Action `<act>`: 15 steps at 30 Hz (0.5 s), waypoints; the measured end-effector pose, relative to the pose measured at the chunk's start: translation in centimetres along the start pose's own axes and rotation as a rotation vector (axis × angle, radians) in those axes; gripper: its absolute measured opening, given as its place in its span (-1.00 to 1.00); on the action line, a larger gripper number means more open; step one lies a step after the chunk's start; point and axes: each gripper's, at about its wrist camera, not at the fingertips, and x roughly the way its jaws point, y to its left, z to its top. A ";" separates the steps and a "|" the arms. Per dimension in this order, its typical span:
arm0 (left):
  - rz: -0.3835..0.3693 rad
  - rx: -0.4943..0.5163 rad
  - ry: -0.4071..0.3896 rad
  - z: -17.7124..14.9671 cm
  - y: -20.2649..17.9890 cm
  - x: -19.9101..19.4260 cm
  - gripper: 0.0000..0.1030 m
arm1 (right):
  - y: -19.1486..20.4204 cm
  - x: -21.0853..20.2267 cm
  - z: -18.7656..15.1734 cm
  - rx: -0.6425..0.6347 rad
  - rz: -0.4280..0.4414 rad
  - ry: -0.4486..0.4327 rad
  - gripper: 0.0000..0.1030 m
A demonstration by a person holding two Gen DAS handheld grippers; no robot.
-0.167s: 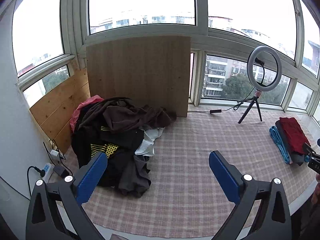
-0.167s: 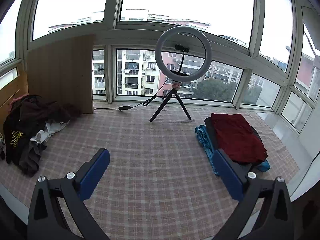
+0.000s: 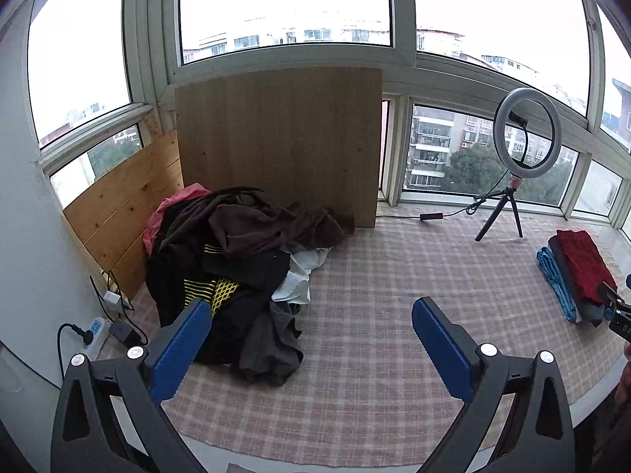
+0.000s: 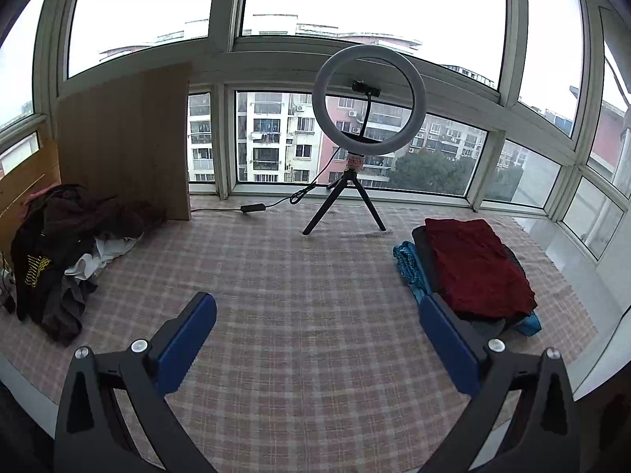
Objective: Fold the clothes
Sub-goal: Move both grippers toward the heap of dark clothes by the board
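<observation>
No legible text, brand or number is found in either view. White characters are seen on a black part [image 3: 622, 325] at the right edge of the left wrist view, cut off and unreadable. A yellow print is noted on a black garment [image 3: 211, 289]; only lines and mesh are shown.

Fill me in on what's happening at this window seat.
Clothes are being folded. Both the left gripper and the right gripper hang open and empty above the checked cloth. An unfolded heap of clothes waits on the left; a folded stack with a red piece on top lies on the right.
</observation>
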 end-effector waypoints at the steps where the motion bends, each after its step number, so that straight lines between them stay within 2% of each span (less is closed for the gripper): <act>1: 0.004 -0.003 0.001 0.0 0.2 0.0 0.99 | 0.0 -0.1 0.1 -0.003 0.001 -0.004 1.00; 3: 0.012 -0.010 0.002 0.1 0.7 0.1 0.99 | 0.0 -0.4 0.3 -0.008 0.003 -0.013 1.00; 7: 0.029 -0.023 0.004 0.1 1.5 0.3 0.99 | 2.9 0.7 0.5 -0.051 -0.004 0.008 1.00; 11: 0.046 -0.037 0.007 0.2 2.4 0.4 0.99 | 3.4 1.3 1.2 -0.026 0.052 0.015 1.00; 15: 0.064 -0.050 0.008 0.3 3.4 0.6 0.99 | 5.6 2.3 1.3 -0.041 0.078 0.019 1.00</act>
